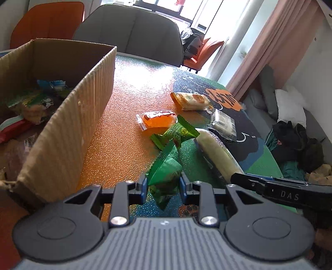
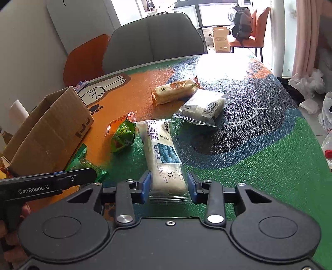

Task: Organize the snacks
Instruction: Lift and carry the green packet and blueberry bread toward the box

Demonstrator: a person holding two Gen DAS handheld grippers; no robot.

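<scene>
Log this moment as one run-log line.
left gripper: shut on green packet | right gripper: around white cake pack | box: partly filled

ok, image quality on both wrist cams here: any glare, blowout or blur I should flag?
Left wrist view: window light blows out a patch of the table mat beside the cardboard box; the windows are clipped white; the box interior is dim; strong fisheye bending at the edges.
Right wrist view: similar white glare on the far mat; the white cake pack is sharp, with readable print.
</scene>
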